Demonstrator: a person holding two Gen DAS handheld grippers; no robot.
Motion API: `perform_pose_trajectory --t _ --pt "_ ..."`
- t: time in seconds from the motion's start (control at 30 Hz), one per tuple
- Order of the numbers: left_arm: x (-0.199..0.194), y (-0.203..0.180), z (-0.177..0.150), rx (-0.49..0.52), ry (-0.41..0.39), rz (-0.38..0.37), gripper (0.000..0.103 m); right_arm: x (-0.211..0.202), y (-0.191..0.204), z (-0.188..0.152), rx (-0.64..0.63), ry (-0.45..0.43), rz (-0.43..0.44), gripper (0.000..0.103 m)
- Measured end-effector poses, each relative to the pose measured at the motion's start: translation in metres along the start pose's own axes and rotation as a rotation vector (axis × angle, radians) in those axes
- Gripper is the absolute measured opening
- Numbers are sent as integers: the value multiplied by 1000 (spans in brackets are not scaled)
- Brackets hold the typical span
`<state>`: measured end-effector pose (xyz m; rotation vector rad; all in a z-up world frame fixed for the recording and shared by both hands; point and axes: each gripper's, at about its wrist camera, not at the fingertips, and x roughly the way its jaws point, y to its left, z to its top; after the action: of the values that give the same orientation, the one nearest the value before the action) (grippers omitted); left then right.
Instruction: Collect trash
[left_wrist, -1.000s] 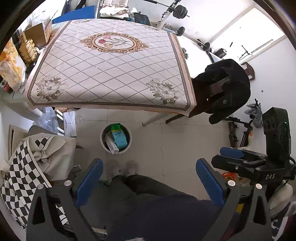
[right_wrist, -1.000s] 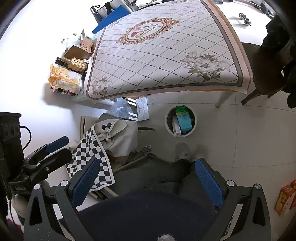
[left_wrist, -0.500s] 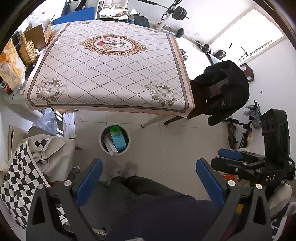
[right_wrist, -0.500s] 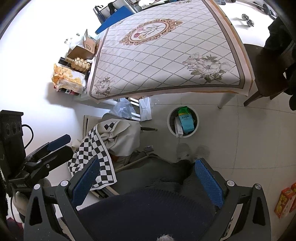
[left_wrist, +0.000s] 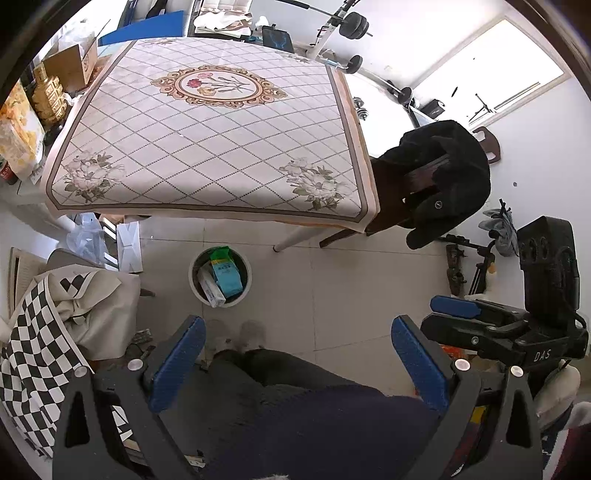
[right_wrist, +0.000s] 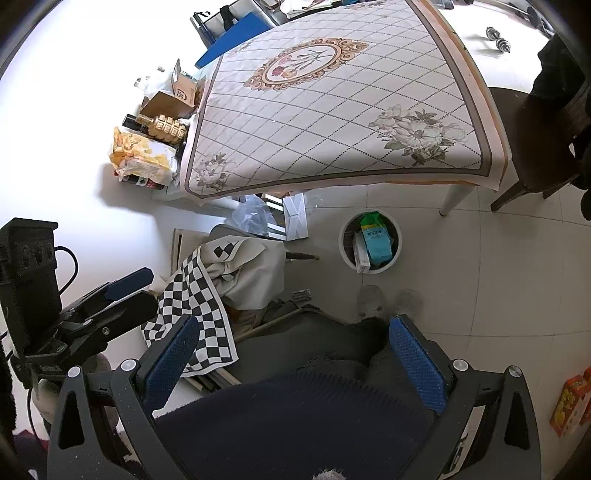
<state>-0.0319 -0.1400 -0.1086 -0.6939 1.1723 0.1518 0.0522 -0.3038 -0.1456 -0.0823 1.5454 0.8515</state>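
A round white trash bin stands on the tiled floor in front of the table, holding a light blue carton, a green packet and a white box. It also shows in the right wrist view. My left gripper is open and empty, held high above the person's legs. My right gripper is open and empty at a similar height. The right gripper also shows at the right of the left wrist view; the left gripper shows at the left of the right wrist view.
A table with a floral diamond-pattern cloth stands beyond the bin. A chair draped with a black coat is at its right. A checkered cloth covers a seat on the left. Boxes and snack bags line the wall.
Both grippers have drifted slightly back and up, so the table and bin sit a little lower and farther in view. Both stay open and empty.
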Motion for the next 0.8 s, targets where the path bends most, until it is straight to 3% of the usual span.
perform_pose_trajectory --t 0.8 --pt "-3 -8 -4 -5 -13 -20 103 -9 0 -11 9 -2 33 103"
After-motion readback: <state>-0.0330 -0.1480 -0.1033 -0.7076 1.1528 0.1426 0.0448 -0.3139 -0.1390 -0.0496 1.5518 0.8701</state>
